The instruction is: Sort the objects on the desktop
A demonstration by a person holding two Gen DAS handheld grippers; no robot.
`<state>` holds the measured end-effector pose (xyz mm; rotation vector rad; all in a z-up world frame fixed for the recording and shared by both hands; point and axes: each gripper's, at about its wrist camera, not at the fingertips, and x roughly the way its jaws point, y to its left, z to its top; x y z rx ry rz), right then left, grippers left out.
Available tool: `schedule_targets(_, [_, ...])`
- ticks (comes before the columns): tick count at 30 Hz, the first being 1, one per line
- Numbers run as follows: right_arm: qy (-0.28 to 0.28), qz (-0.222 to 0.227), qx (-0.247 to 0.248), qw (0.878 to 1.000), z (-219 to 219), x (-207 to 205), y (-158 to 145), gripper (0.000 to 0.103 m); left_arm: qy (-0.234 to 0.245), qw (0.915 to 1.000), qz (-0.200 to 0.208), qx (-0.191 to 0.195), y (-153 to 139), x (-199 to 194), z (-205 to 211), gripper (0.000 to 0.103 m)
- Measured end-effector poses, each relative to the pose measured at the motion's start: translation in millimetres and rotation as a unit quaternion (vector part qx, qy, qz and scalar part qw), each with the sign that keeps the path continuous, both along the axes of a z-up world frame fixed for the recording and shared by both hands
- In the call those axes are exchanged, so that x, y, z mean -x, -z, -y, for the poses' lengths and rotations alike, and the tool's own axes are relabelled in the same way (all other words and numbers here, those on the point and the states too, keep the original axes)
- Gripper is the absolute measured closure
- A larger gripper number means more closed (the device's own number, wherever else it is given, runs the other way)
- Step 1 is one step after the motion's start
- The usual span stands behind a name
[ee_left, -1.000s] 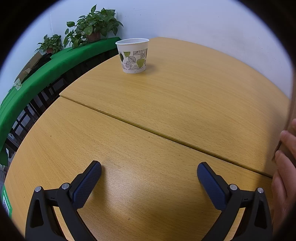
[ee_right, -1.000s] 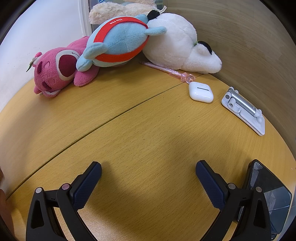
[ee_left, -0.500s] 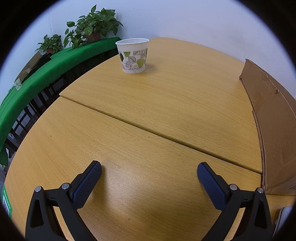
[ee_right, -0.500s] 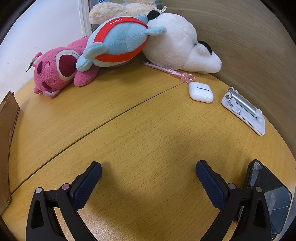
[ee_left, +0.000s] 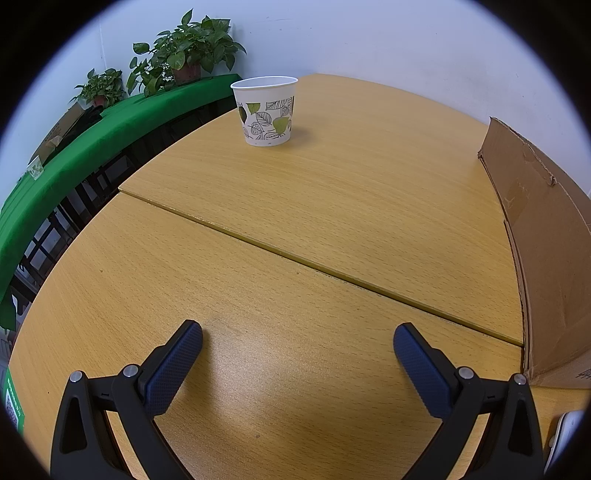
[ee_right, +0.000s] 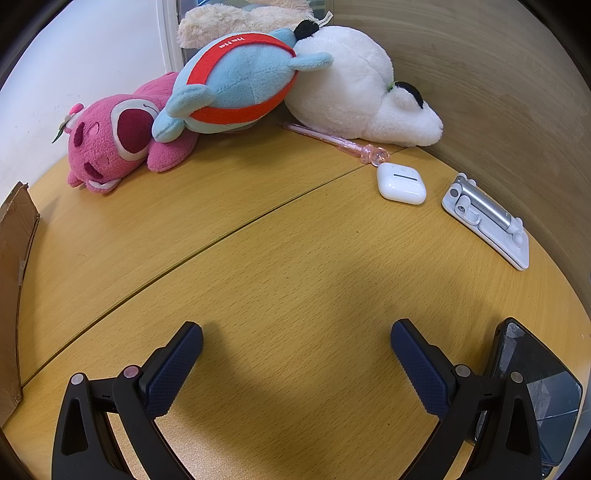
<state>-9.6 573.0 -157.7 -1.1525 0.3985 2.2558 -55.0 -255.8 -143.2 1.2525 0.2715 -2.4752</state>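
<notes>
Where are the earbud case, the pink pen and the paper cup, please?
Earbud case point(ee_right: 401, 183): right wrist view, on its white lid.
Pink pen point(ee_right: 325, 139): right wrist view, mid-barrel.
Paper cup point(ee_left: 266, 114): left wrist view, on its leaf-printed side.

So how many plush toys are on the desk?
4, all at the far edge: a pink bear on the left, a blue toy lying over it, a white toy on the right, and a cream one behind, mostly hidden. More may be behind them.
</notes>
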Motion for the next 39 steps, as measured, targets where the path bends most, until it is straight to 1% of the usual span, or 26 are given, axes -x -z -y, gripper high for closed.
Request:
schedule_targets(20, [-0.004, 0.000, 0.000, 1.000, 0, 0, 0, 0.000, 0.001, 1.0000, 0.000, 0.000, 0, 1, -1, 0.000])
schedule_targets(21, [-0.004, 0.000, 0.000, 1.000, 0, 0, 0, 0.000, 0.003, 1.0000, 0.001, 0.000, 0, 0, -1, 0.000])
schedule_targets(24, [-0.006, 0.000, 0.000, 1.000, 0, 0, 0, 0.000, 0.019, 0.9996, 0.021, -0.007, -2, -10, -7, 0.000])
schedule_targets(25, [-0.007, 0.000, 0.000, 1.000, 0, 0, 0, 0.000, 0.019, 0.9997, 0.013, 0.002, -7, -20, -12, 0.000])
schedule_targets(27, [-0.023, 0.009, 0.006, 1.000, 2, -1, -1, 0.000, 0.025, 0.9990, -0.029, 0.024, -26, -48, -27, 0.000])
schedule_targets(28, [-0.040, 0.018, 0.012, 0.999, 3, -1, -2, 0.000, 0.033, 0.9978, -0.053, 0.024, -39, -67, -37, 0.000])
schedule_targets(30, [-0.075, 0.033, 0.022, 0.996, 10, -5, -4, 0.000, 0.049, 0.9950, -0.086, 0.011, -61, -97, -52, 0.000])
schedule_targets(31, [-0.087, 0.028, 0.014, 0.996, 17, -13, -7, 0.000, 0.060, 0.9926, -0.105, 0.005, -75, -116, -63, 0.000])
schedule_targets(32, [-0.096, 0.019, -0.002, 0.995, 27, -22, -13, 0.001, 0.068, 0.9910, -0.116, 0.006, -86, -129, -72, 0.000])
schedule_targets(33, [-0.112, 0.004, -0.027, 0.993, 41, -34, -22, 0.001, 0.076, 0.9894, -0.124, 0.010, -95, -142, -82, 0.000])
schedule_targets(34, [-0.132, -0.015, -0.049, 0.990, 59, -49, -34, 0.001, 0.087, 0.9873, -0.132, 0.017, -106, -155, -95, 0.000])
schedule_targets(35, [-0.154, -0.035, -0.061, 0.986, 75, -63, -47, 0.001, 0.105, 0.9835, -0.145, 0.026, -118, -170, -111, 0.000])
schedule_targets(36, [-0.182, -0.059, -0.064, 0.979, 94, -79, -61, 0.001, 0.119, 0.9804, -0.154, 0.033, -128, -175, -120, 0.000])
schedule_targets(37, [-0.214, -0.084, -0.059, 0.971, 113, -96, -76, 0.000, 0.142, 0.9742, -0.169, 0.043, -139, -187, -139, 0.000])
schedule_targets(39, [-0.275, -0.125, -0.045, 0.952, 151, -130, -107, 0.000, 0.175, 0.9639, -0.194, 0.052, -155, -204, -165, 0.000])
